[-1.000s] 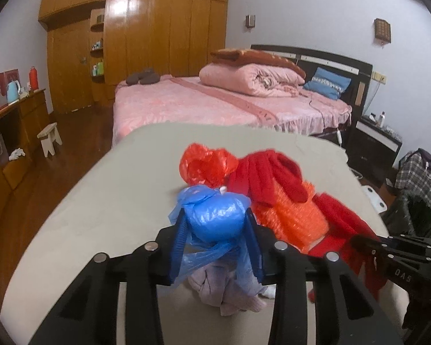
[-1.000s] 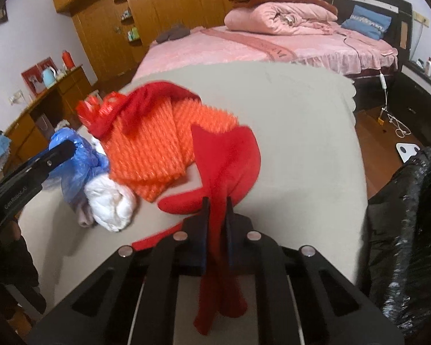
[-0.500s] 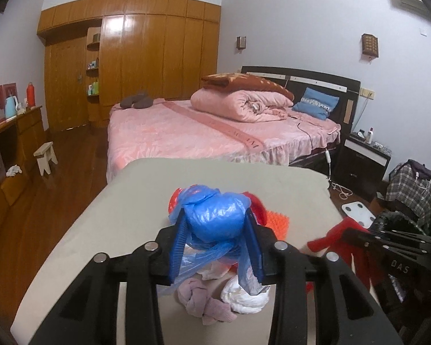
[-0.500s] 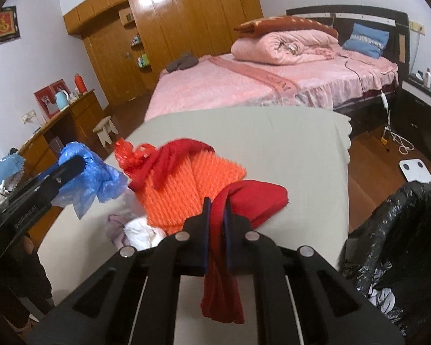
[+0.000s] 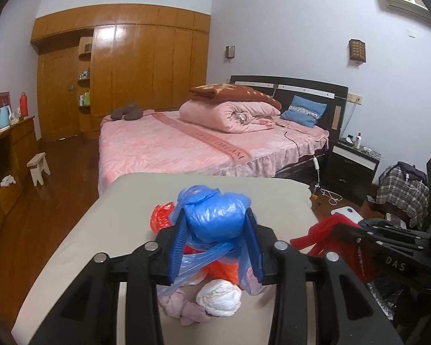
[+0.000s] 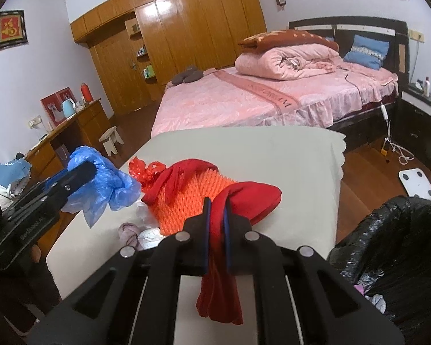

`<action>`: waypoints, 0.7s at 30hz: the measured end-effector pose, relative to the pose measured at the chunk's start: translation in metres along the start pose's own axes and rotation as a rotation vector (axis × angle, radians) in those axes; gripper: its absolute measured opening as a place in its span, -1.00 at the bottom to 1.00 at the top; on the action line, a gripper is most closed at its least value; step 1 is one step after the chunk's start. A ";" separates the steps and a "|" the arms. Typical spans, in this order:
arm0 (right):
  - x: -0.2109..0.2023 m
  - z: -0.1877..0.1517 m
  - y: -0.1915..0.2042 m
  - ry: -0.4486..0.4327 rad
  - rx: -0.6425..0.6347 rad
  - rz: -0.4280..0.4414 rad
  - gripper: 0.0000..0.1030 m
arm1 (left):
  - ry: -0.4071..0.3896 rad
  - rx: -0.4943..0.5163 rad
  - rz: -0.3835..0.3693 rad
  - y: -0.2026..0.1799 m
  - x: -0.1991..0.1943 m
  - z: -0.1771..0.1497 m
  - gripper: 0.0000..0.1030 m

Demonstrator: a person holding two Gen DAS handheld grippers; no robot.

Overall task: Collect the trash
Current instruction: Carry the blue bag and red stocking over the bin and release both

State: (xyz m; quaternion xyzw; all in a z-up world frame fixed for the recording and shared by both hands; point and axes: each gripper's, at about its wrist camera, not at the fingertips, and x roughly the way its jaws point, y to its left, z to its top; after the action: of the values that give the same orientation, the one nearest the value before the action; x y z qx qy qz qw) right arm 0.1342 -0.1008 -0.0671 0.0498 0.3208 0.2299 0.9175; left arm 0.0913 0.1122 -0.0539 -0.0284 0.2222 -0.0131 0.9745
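Above the bench's (image 6: 301, 155) near edge, left claw (image 5: 215, 241) clamped the blue bag (image 5: 215, 218); right claw (image 6: 215, 224) pinched the red cloth (image 6: 244, 198), both lifted clear, likely bound for the black bin bag (image 6: 393, 244) off the right edge.

Blue bag (image 5: 214, 218): thin crinkly glossy plastic. Red cloth (image 6: 244, 198): soft matt fabric. Orange mesh (image 6: 186, 201): ribbed foam-like netting. Counter (image 6: 273, 155): matt beige cloth cover. Black bin liner (image 6: 393, 230): shiny wrinkled plastic. Wardrobe (image 5: 135, 63): glossy varnished wood.
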 end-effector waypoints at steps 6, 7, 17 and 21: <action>-0.022 0.004 -0.009 -0.033 -0.003 -0.020 -0.86 | -0.006 0.008 -0.029 -0.016 -0.004 0.002 -0.26; -0.025 0.004 -0.011 -0.036 -0.003 -0.026 -0.86 | -0.005 0.013 -0.041 -0.022 -0.003 0.003 -0.26; -0.066 -0.004 -0.054 -0.066 0.028 -0.133 -0.86 | 0.005 0.054 -0.159 -0.075 0.000 0.001 -0.26; -0.081 -0.011 -0.077 -0.068 0.056 -0.187 -0.86 | 0.006 0.079 -0.217 -0.103 0.003 0.002 -0.26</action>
State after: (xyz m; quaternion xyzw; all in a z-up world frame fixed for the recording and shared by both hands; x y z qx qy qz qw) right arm 0.1019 -0.2071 -0.0481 0.0530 0.2989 0.1325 0.9436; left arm 0.0935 0.0091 -0.0471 -0.0139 0.2199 -0.1276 0.9671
